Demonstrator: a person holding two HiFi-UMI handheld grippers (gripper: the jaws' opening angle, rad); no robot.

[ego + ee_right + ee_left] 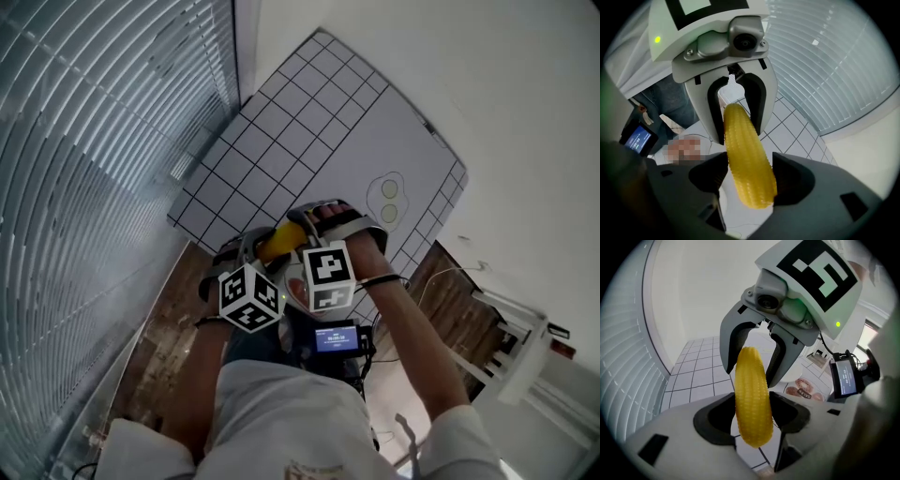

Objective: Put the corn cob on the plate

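Observation:
A yellow corn cob (752, 399) is held in the air between my two grippers, which face each other. In the left gripper view my left gripper (752, 416) is shut on the cob's near end. My right gripper (752, 359) clasps the far end. The right gripper view mirrors this, with my right gripper (747, 180) shut on the corn cob (747, 164) and my left gripper (737, 112) at the other tip. In the head view the corn cob (279, 242) shows above the marker cubes. A white plate (799, 372) lies on the table behind the right gripper.
The white table carries a grid mat (309, 131) with a two-circle outline (389, 199). A small printed packet (802, 390) lies beside the plate. Window blinds (84, 141) run along the left. A blue-screened device (336, 337) hangs at the person's waist. White furniture (516, 337) stands right.

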